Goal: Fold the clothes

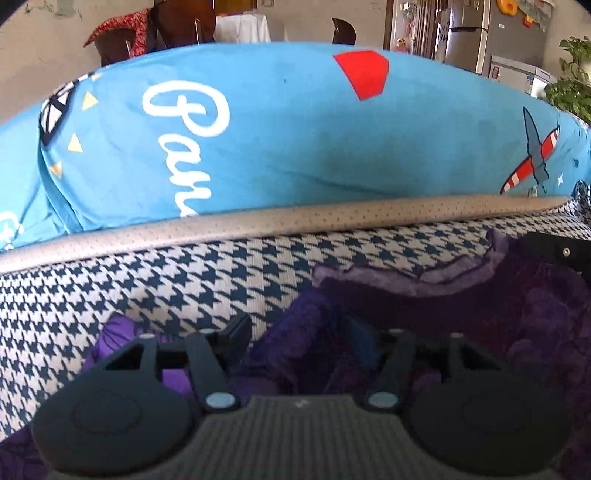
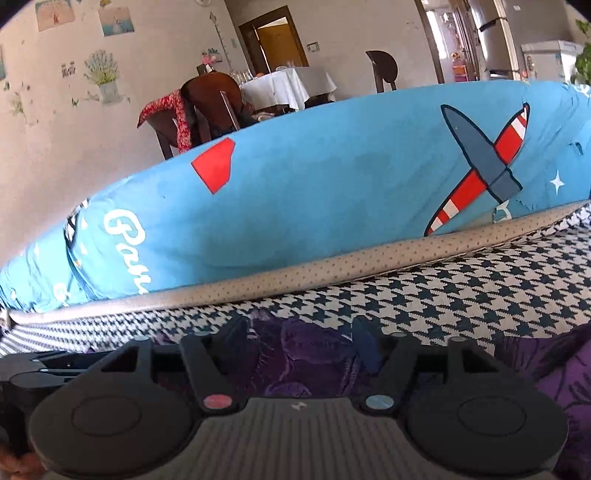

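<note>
A purple patterned garment (image 1: pixel 461 306) lies crumpled on a houndstooth cloth surface (image 1: pixel 155 284). My left gripper (image 1: pixel 299 336) is open, low over the garment, with purple fabric bunched between and under its fingers (image 1: pixel 236 328). The right gripper's black body shows at the right edge of the left wrist view (image 1: pixel 554 251). In the right wrist view the same garment (image 2: pixel 306 350) lies under my right gripper (image 2: pixel 299 339), which is open with its fingers (image 2: pixel 365 343) spread over the cloth. More purple fabric (image 2: pixel 554 369) lies at the right.
A big blue cushion with an airplane print (image 1: pixel 295 140) rises right behind the surface, beyond a grey dotted piping edge (image 1: pixel 295 218). The cushion also shows in the right wrist view (image 2: pixel 332 192). Behind are chairs, a dining table (image 2: pixel 288 85) and a fridge (image 1: pixel 469 33).
</note>
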Motion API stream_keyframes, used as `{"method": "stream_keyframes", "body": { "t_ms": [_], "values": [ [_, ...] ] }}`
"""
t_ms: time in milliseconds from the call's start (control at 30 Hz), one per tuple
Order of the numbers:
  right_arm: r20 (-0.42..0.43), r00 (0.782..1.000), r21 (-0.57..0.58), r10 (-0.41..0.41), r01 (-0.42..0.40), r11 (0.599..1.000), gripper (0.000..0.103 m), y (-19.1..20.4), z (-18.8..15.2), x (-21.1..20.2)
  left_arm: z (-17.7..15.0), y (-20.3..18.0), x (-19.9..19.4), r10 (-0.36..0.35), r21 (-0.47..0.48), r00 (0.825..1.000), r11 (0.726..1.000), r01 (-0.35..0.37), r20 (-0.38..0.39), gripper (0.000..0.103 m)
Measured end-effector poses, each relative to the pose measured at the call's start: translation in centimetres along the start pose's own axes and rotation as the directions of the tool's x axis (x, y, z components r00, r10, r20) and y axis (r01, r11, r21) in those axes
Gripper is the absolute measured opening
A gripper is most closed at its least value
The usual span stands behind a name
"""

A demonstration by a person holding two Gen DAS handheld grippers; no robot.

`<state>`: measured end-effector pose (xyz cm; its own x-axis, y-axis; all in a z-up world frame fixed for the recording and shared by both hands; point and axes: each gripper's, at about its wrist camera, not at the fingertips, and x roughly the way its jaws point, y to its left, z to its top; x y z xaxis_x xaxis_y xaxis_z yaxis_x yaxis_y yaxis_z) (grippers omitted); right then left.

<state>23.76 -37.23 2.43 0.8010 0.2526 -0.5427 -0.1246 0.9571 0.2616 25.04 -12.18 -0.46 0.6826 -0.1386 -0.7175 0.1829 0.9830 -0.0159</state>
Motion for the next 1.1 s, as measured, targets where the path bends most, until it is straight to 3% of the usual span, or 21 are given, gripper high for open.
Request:
{"method": "stream_keyframes", "body": {
  "t_ms": [67, 233, 300, 467, 533, 600, 633, 667, 700, 733, 800, 933, 1100],
  "values": [
    [-0.01, 1.0, -0.018, -0.001, 0.0, 1.0, 0.07, 0.1, -0.2, 0.4, -0.2, 0.1, 0.4, -0.004, 0.006, 1.0, 1.0, 0.005, -0.004, 0.074],
    [-0.044, 0.999, -0.066, 0.008, -0.011, 0.998, 0.072, 0.4, -0.9, 1.5, -0.3, 0.4, 1.3, -0.016, 0.008, 1.0, 1.0, 0.016, -0.022, 0.079],
    [-0.064, 0.998, -0.08, 0.012, -0.017, 0.997, 0.072, 0.6, -1.2, 2.1, -0.3, 0.5, 1.5, -0.024, 0.012, 1.0, 1.0, 0.024, -0.018, 0.085],
    [-0.117, 0.993, -0.136, 0.005, -0.021, 0.991, 0.072, 1.3, -2.3, 3.2, -0.7, -0.7, 1.7, -0.039, 0.076, 0.999, 0.996, 0.04, -0.016, 0.084],
    [-0.123, 0.992, -0.175, -0.014, -0.008, 0.984, 0.067, 1.8, -2.8, 3.6, -0.7, -1.0, 1.6, -0.046, 0.087, 0.999, 0.995, 0.046, -0.009, 0.078],
    [-0.118, 0.992, -0.221, -0.034, 0.008, 0.975, 0.053, 2.3, -3.1, 3.8, -0.7, -1.3, 1.5, -0.06, 0.093, 0.998, 0.994, 0.06, -0.002, 0.056],
    [-0.117, 0.993, -0.229, -0.031, 0.003, 0.973, 0.041, 2.5, -3.1, 3.9, -0.7, -1.5, 1.4, -0.064, 0.099, 0.998, 0.993, 0.064, 0.003, 0.05],
    [-0.119, 0.993, -0.227, -0.024, -0.004, 0.974, 0.031, 2.6, -3.1, 3.9, -0.7, -1.8, 1.3, -0.067, 0.107, 0.998, 0.992, 0.066, 0.007, 0.038],
    [-0.122, 0.992, -0.225, -0.016, -0.012, 0.974, 0.026, 2.7, -3.1, 4.0, -0.7, -2.2, 1.2, -0.064, 0.121, 0.998, 0.991, 0.062, 0.01, 0.025],
    [-0.122, 0.992, -0.227, -0.013, -0.015, 0.974, 0.02, 2.8, -3.1, 4.0, -0.7, -2.7, 1.0, -0.056, 0.138, 0.998, 0.989, 0.053, 0.016, 0.02],
    [-0.107, 0.994, -0.231, -0.021, -0.004, 0.973, 0.016, 3.1, -3.0, 3.9, -0.7, -3.6, 0.9, -0.022, 0.166, 0.999, 0.986, 0.016, 0.036, 0.014],
    [-0.031, 0.999, -0.206, -0.033, 0.026, 0.978, 0.013, 3.4, -1.7, 3.1, -0.1, -4.1, 0.9, 0.038, 0.165, 0.996, 0.985, -0.05, 0.075, 0.013],
    [0.078, 0.997, -0.223, -0.017, 0.034, 0.974, 0.013, 4.9, 0.7, 2.3, 2.3, -4.4, 0.2, 0.114, 0.158, 0.978, 0.977, -0.143, 0.176, 0.013]
  ]
}}
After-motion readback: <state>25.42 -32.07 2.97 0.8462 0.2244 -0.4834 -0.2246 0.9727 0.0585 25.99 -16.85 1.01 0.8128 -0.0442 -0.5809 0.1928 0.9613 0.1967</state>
